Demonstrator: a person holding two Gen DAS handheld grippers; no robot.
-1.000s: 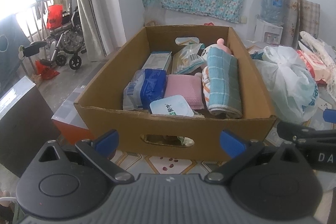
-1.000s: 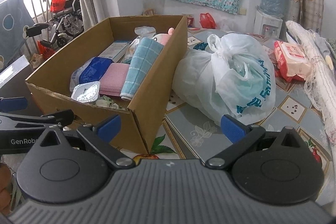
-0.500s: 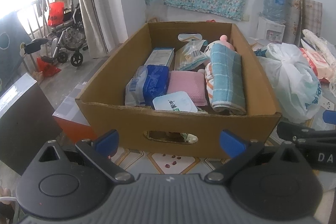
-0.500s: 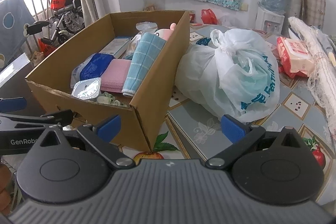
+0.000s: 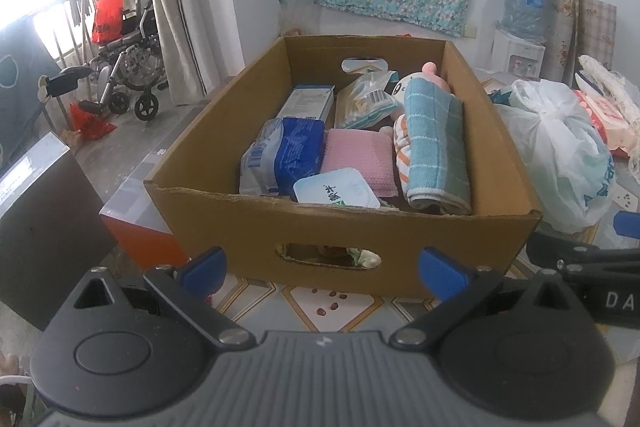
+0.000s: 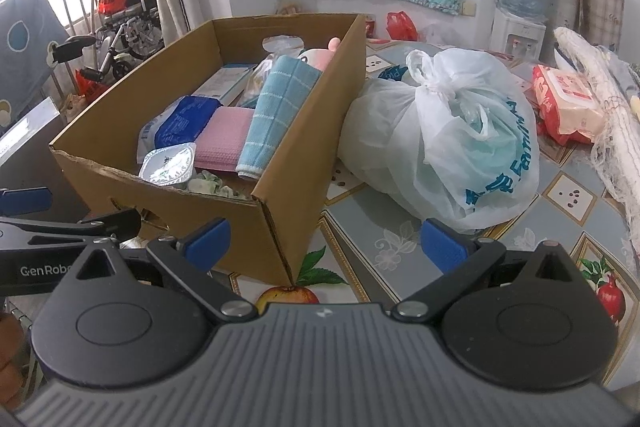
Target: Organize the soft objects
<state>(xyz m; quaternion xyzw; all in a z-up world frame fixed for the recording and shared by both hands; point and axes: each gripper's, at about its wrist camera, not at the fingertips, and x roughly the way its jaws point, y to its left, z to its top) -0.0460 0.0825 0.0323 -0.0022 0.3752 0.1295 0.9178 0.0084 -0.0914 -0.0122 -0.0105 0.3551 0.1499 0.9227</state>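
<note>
Where packed: cardboard box (image 5: 344, 227) with blue towel (image 5: 436, 143), pink cloth (image 5: 358, 155).

Left gripper (image 5: 322, 267), matte black with ribbed grey housing, two round black hubs, silver pivot screws, blue fingertip pads (image 5: 205, 265), right gripper (image 6: 325, 241) of identical build, blue pads (image 6: 443, 243), white lettering "GenRob" and "DA" on black side bars

Right gripper (image 6: 324, 241) wide open, empty, hovering over tabletop (image 6: 372, 227) near cardboard box (image 6: 280, 155) corner. Box holds blue towel (image 6: 276, 107), pink cloth (image 6: 226, 137); white plastic bag (image 6: 448, 143) touches its right wall.
</note>
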